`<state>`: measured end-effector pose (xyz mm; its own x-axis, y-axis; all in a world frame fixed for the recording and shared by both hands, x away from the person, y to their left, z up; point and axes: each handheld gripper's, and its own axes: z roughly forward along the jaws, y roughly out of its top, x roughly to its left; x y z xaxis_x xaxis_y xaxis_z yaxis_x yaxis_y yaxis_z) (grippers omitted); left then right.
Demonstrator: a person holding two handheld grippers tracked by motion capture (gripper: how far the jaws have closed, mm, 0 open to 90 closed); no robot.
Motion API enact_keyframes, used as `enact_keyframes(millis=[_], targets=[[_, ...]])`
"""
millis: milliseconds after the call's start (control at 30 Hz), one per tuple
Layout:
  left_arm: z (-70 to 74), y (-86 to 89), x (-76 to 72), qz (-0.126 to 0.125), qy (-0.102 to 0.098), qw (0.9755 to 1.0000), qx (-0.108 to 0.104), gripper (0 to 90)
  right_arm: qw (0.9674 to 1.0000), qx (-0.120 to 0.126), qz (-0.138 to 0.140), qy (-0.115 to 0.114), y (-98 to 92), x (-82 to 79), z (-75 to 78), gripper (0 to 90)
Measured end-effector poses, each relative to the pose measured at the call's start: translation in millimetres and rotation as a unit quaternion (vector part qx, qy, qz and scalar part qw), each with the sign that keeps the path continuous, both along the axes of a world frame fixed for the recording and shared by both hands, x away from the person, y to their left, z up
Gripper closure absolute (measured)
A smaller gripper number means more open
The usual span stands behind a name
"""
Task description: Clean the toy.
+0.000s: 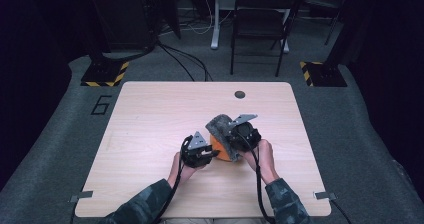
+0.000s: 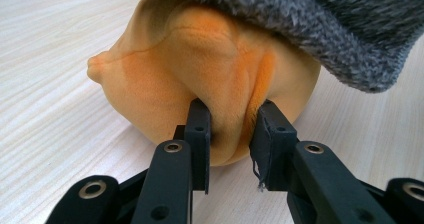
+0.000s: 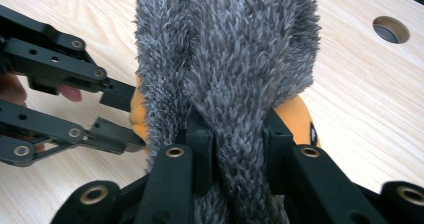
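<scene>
1. high view shows a light wooden square table with a small round grommet hole near its far edge; a person's two forearms in dark patterned sleeves come in from the near edge
2. a soft orange plush toy sits on the table a little toward the near side of its middle, between the two hands
3. a fuzzy grey knitted cover is draped over the top of the orange toy and rises toward the far side
4. the left gripper lies low on the table just left of the toy, its tips at the orange plush
5. left gripper view: the jaws are narrow and pinch a fold of the orange plush toy between the pads, with the fabric bulging between them; the grey cover hangs over the toy from above
6. the right gripper is raised above the toy, tilted, with its grey plate on top
7. right gripper view: the jaws are clamped on a thick strip of the grey cover, which stands up between the pads; orange plush peeks out on both sides below it
8. the same view shows the left gripper reaching in from the left, its tips against the orange toy
</scene>
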<state>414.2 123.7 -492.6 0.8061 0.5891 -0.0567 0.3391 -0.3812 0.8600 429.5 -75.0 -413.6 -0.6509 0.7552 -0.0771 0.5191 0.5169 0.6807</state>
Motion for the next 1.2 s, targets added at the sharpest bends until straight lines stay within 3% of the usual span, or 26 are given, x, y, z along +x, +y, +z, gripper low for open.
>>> enact_keyframes(millis=[567, 867, 1200], targets=[[-3.1, 1.8, 1.3, -0.011, -0.001, 0.9999, -0.001, 71.0, 0.9978, 0.012, -0.053, 0.037, -39.6, 19.3, -13.0, 72.2], [-3.3, 1.6, 1.5, -0.014, -0.002, 0.9999, -0.003, 71.0, 0.9971, -0.004, -0.065, 0.038, -47.6, 22.2, -18.6, 72.2], [-3.5, 1.7, 1.3, -0.015, -0.005, 0.9999, 0.000, 70.9, 0.9925, -0.018, -0.104, 0.062, -65.1, 33.7, -38.7, 72.4]])
